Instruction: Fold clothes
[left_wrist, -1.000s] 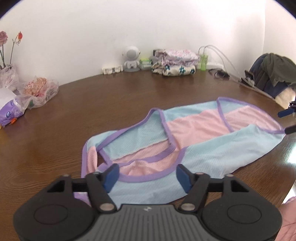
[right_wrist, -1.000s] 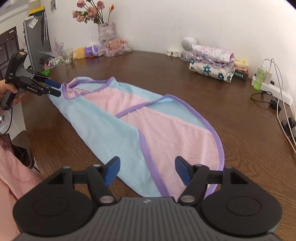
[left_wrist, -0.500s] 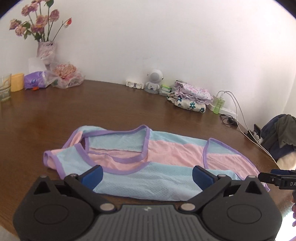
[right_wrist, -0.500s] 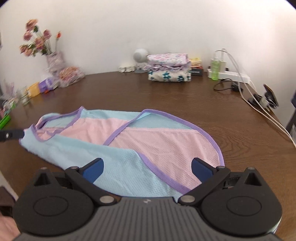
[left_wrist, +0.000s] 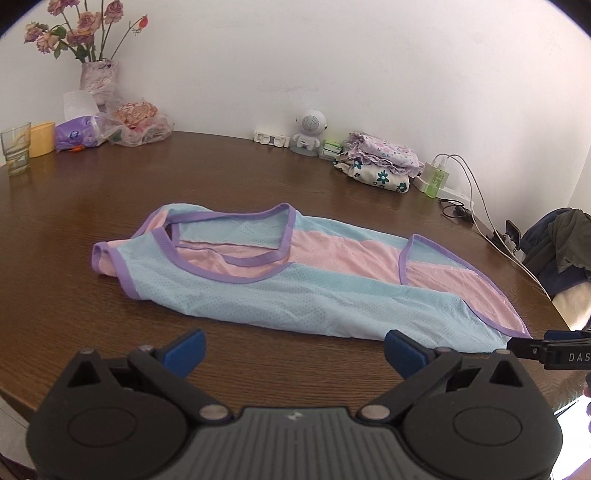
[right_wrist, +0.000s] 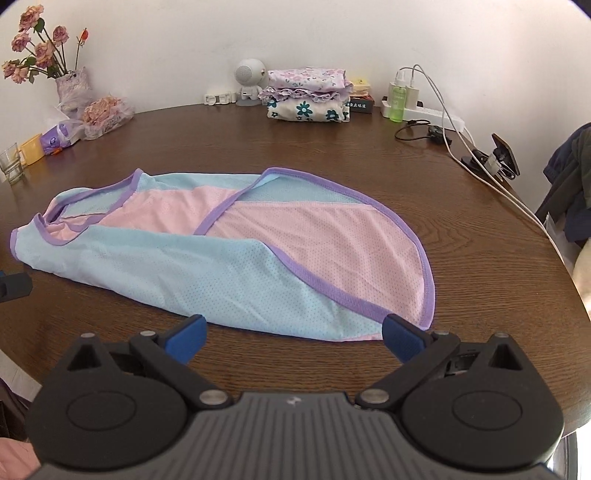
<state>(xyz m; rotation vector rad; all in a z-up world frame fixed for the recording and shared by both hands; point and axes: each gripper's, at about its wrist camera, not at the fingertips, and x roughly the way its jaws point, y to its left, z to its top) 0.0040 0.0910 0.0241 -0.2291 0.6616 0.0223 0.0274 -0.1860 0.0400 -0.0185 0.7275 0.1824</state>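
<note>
A sleeveless mesh top (left_wrist: 295, 280) in pale blue and pink with purple binding lies spread flat near the middle of the round wooden table (left_wrist: 258, 177), its neck opening toward the left and its curved hem toward the right, close to the near edge. The cloth shows a few soft wrinkles along the blue front panel.

The left gripper (left_wrist: 293, 349) hovers just near of the garment's front edge with its blue-padded fingers (left_wrist: 184, 349) spread wide and nothing between them. The right gripper (right_wrist: 293, 336) sits likewise at the hem end, jaws wide apart and empty, the right pad (right_wrist: 400, 338) just beside the purple hem binding; whether it touches the cloth cannot be told.

At the far side of the table, against the white wall, stands a stack of folded floral clothes (right_wrist: 306, 98), with a small white robot figure (right_wrist: 250, 79) to its left and a green bottle (right_wrist: 398, 99) and a power strip (right_wrist: 432, 114) with cables to its right. At the far left stand a vase of dried roses (left_wrist: 98, 79), a tissue pack (left_wrist: 75, 134), a yellow cup (left_wrist: 40, 139) and a glass (left_wrist: 15, 147). Dark clothes (left_wrist: 561, 251) hang over a chair at the right.
</note>
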